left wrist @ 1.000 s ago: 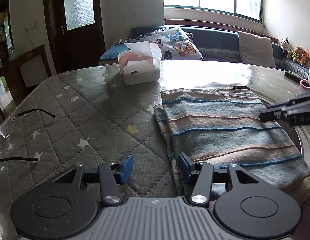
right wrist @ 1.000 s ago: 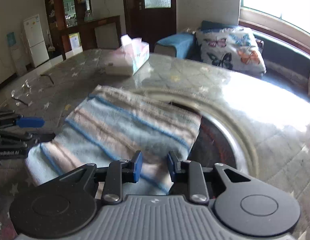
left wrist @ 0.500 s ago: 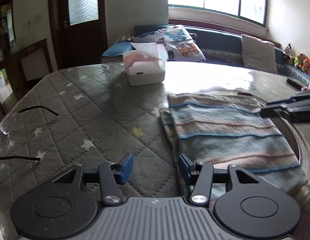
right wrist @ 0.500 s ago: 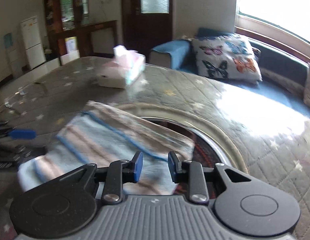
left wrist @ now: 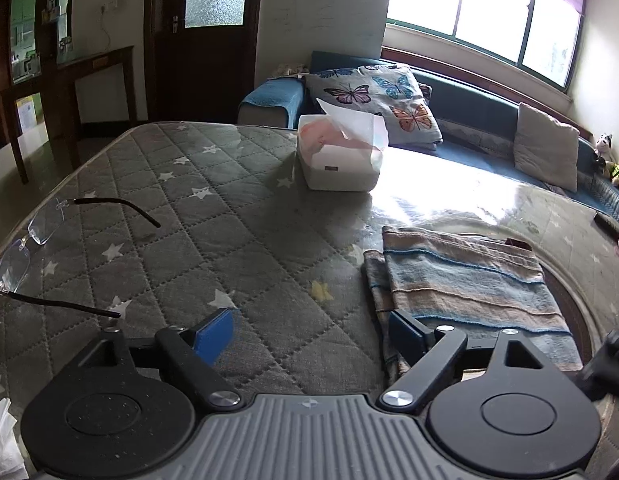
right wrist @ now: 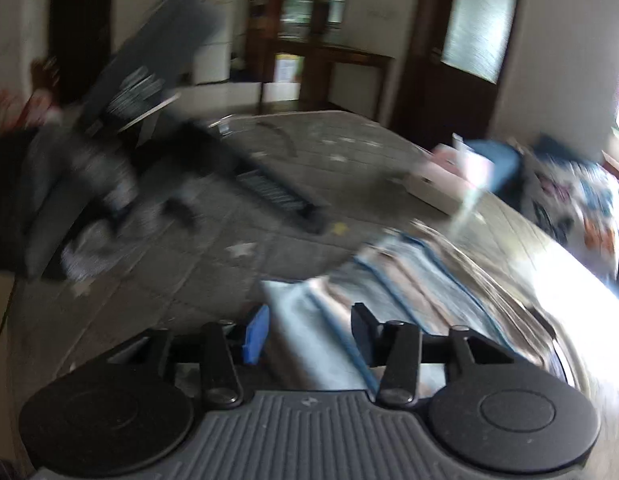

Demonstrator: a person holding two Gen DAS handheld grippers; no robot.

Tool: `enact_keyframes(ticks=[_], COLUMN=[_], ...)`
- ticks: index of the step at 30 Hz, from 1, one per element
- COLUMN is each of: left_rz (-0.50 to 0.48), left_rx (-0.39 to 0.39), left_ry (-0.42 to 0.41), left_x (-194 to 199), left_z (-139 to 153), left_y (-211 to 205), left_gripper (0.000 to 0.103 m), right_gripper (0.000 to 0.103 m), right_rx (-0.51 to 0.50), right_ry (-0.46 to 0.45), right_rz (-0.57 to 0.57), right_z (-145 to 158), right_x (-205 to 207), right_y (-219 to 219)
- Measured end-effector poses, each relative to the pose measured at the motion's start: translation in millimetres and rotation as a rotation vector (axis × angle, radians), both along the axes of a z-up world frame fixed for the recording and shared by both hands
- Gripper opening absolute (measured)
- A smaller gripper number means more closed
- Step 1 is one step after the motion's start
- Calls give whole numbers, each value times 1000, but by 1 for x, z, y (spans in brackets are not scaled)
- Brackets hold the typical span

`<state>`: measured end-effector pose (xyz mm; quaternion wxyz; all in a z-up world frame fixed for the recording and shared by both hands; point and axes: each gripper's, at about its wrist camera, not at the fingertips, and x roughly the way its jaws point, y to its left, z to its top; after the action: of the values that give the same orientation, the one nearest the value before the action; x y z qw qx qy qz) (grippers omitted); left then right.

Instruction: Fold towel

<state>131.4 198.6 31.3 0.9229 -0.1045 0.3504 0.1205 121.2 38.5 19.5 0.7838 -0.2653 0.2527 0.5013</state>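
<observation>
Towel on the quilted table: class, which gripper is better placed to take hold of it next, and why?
Probably the right gripper: its open fingers already straddle the towel. The left gripper, also open, faces mostly bare quilt beside the towel's edge.

The towel (left wrist: 465, 284) is striped in pale blue, tan and cream with thin dark blue lines. It lies folded into a flat, roughly rectangular stack on the counter (left wrist: 229, 216), which is covered in grey quilted cloth with stars. A lower layer sticks out along its left edge. In the blurred right wrist view, its light blue near corner (right wrist: 305, 320) is visible.
</observation>
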Motion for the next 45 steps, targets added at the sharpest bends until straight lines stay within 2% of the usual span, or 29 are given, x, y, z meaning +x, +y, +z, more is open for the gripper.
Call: enact_keyframes(ticks=[5,10,12,13,15,22,25,28,30,32,34,40,45], left_rz=[0,-7,-15,-16,-14,-3,-12,-10,-11,-12,-6,-8,5], left_rx=[-52,-104,-130,-148,-195,-403,-480,-533,-587,-642,-656,-637,-639], left_ry=[13,27,30,33,37,52,57,55,52,47,33,26,35], left_x=[1,2,3,4,6,15,17,15,13,12,9,8,8], left_z=[-2,-7,-9,-9,-11,-18,-22,-24,-27,-30,-32,-32,-37], left_y=[1,0,-1,-1,0,4,3,2,3,5,6,4,7], left_gripper=[92,92,92,92,91,88,82,69,47,30,23,20,20], right_gripper=[46,44,29,27,15,10,10,9,9,9,9,14,15], right_rx=[-88,-121,-123,-118,-97,9,48,71,81,85,83,88,104], right_ry=[-98,-157,-171,-169,-151,-85,-80,-67,-63,-62,-62,-17,28], right_rz=[41,32,19,14,6,-44,-61,-63,-57,-42,-35,-44,-140], right_z=[-19,-31,-32,-31,-26,0,10,16,18,19,19,24,27], right_x=[-21,-29,-30,-30,-28,-22,-23,-25,-27,-31,-33,-32,-13], right_y=[25,38,39,38,36,13,3,-4,-7,-9,-9,-21,-50])
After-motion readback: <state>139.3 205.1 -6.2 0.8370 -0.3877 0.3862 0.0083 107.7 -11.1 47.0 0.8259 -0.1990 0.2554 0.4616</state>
